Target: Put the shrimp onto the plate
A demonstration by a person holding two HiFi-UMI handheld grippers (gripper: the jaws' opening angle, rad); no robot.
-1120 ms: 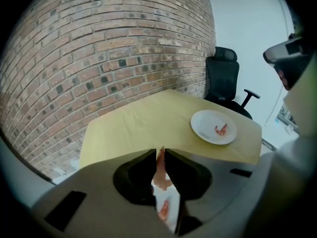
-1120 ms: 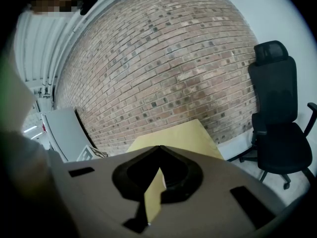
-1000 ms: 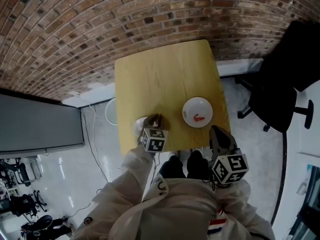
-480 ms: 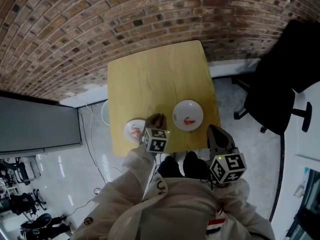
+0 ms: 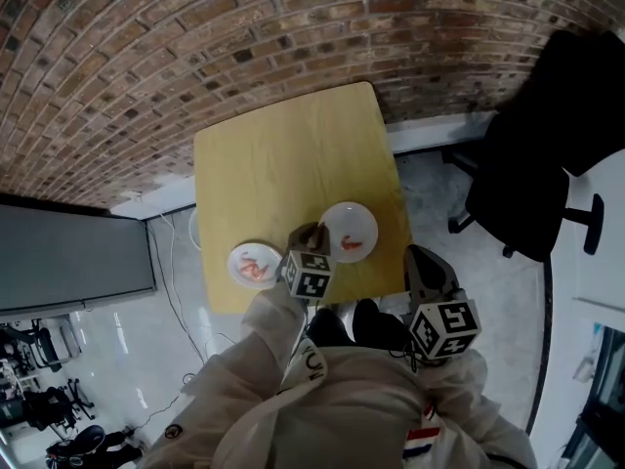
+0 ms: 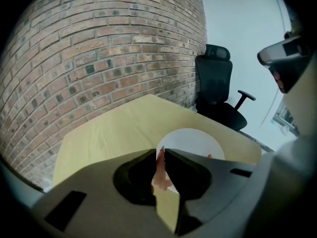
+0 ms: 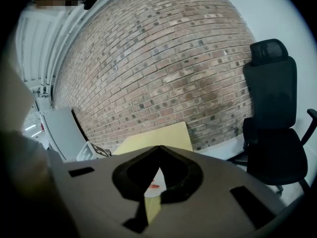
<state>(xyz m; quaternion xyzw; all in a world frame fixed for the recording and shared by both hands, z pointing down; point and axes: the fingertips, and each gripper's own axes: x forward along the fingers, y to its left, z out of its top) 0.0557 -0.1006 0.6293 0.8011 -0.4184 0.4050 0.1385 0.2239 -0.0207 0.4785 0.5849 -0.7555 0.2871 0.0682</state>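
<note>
Colours: warm brick, pale wood, white crockery.
desk [image 5: 283, 154] pale yellow woodgrain; wall [image 5: 195, 47] red-brown brick with light mortar; right plate [image 5: 356, 218] and left plate [image 5: 242, 254] white; shrimp [image 6: 160, 171] orange-pink; chair [image 5: 547, 164] black; marker cube [image 5: 446, 328] black-on-white squares; sleeve [image 5: 264, 360] cream.

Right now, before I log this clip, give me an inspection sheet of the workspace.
Surface: square pale yellow wooden table, carrying two plates.
Job's things: round white plate on the right with one red shrimp; second round white plate on the left with more shrimp; pale pink shrimp in the left tongs.
Clutter: nothing seen.
Grippers: left tongs shut on the pale pink shrimp, just short of the right plate; right tongs shut, empty.
Cables: thin cable on the floor left of the table.
Surroundings: red brick wall, black office chair, glossy white floor.
</note>
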